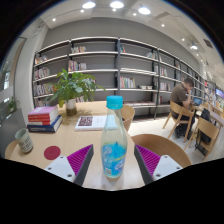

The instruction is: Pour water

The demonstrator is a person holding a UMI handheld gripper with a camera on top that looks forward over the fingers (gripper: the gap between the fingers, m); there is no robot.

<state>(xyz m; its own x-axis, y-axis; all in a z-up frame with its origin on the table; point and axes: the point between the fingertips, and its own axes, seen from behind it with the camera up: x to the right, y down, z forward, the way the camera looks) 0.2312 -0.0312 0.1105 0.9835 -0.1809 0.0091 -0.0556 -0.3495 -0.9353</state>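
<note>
A clear plastic water bottle (114,148) with a light blue cap and a blue label stands upright on the round wooden table (70,145). It stands between my fingers, with a gap at each side. My gripper (113,162) is open, its purple pads (78,160) well apart on either side of the bottle. A pale green mug (23,140) stands on the table far to the left of my fingers, beside a red coaster (52,152).
A stack of books (44,119), a potted plant (72,88) and an open magazine (92,122) lie beyond the bottle. Wooden chairs (165,148) stand around the table. A person (183,96) sits at a table to the right. Bookshelves (110,65) line the back wall.
</note>
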